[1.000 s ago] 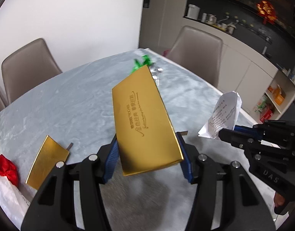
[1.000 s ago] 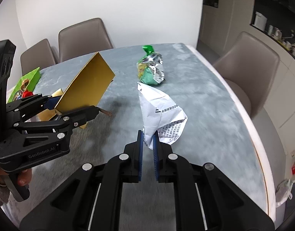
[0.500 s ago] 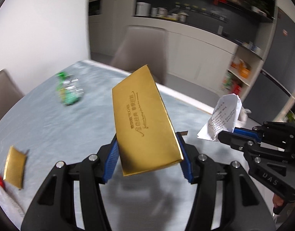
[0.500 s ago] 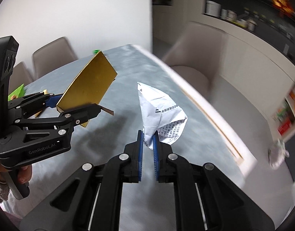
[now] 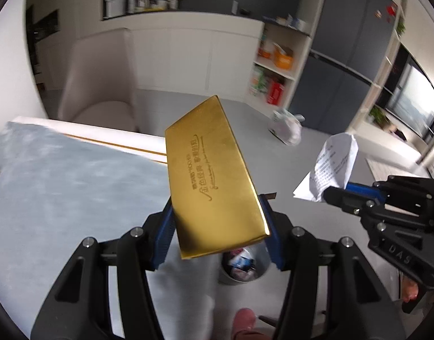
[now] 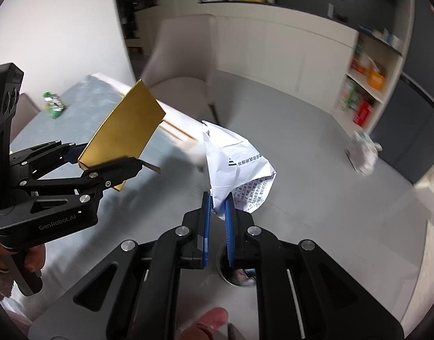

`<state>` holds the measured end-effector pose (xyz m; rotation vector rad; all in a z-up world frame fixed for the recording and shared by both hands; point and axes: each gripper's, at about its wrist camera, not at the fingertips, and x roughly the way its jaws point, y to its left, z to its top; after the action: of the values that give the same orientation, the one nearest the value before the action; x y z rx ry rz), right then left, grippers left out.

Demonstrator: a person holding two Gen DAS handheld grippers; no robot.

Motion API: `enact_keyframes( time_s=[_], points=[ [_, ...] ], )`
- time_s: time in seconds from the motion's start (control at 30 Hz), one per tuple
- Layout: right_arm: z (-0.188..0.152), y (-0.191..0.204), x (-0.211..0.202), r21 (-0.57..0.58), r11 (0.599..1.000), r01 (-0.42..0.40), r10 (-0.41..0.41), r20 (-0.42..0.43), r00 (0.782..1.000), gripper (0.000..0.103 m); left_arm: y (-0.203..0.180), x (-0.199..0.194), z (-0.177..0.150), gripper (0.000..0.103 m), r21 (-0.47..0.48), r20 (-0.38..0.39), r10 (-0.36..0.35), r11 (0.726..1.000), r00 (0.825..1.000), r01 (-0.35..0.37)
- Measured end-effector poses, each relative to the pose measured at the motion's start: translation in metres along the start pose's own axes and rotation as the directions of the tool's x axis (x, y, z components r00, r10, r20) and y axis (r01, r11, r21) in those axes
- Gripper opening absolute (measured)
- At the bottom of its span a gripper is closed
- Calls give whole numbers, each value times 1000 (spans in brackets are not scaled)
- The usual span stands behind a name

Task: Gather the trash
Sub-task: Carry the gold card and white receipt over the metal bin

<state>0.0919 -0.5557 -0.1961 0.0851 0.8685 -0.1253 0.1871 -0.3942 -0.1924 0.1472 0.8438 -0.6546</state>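
Observation:
My left gripper is shut on a flat gold box with printed lettering, held past the table edge; it also shows in the right wrist view. My right gripper is shut on a crumpled white printed paper, which shows at the right of the left wrist view. A grey trash bin with rubbish inside stands on the floor below both grippers; its rim shows in the right wrist view.
The grey table lies to the left with a green wrapper on it. A beige chair stands beyond. A white plastic bag lies on the floor near the shelves. My pink slipper shows below.
Both grippers have swung right, away from the table, with the gold box and the paper still held. The floor and the trash bin have come into view below them.

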Motion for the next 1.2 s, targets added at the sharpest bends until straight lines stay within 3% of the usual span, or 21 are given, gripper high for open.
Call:
enact_keyframes(
  time_s=[0.27, 0.43, 0.6, 0.83, 0.93, 1.0, 1.13, 1.2],
  points=[
    [-51, -91, 18, 80, 995, 56, -51, -59, 997, 9, -76, 86, -16, 55, 37, -89, -58, 997, 994, 61],
    [-88, -119, 63, 128, 990, 55, -42, -99, 994, 9, -91, 153, -50, 55, 39, -171, -61, 997, 983, 69],
    [-129, -132, 130, 161, 987, 27, -4, -143, 990, 9, -82, 230, -96, 55, 19, -262, -52, 998, 964, 59],
    [-206, -128, 267, 128, 991, -24, 54, -236, 970, 9, -50, 356, -182, 55, 10, -376, -10, 1000, 926, 16],
    [-227, -125, 313, 117, 992, -35, 65, -260, 964, 9, -44, 396, -215, 56, 31, -419, -13, 999, 908, 29],
    [-238, -125, 335, 118, 992, -35, 65, -269, 961, 10, -42, 419, -233, 56, 50, -435, -21, 998, 900, 48],
    [-250, -133, 365, 121, 992, -21, 56, -290, 955, 25, -36, 445, -253, 73, 71, -471, -33, 995, 882, 75],
    [-254, -136, 369, 134, 991, -21, 60, -296, 953, 27, -33, 449, -258, 73, 77, -486, -25, 995, 873, 71]
  ],
)
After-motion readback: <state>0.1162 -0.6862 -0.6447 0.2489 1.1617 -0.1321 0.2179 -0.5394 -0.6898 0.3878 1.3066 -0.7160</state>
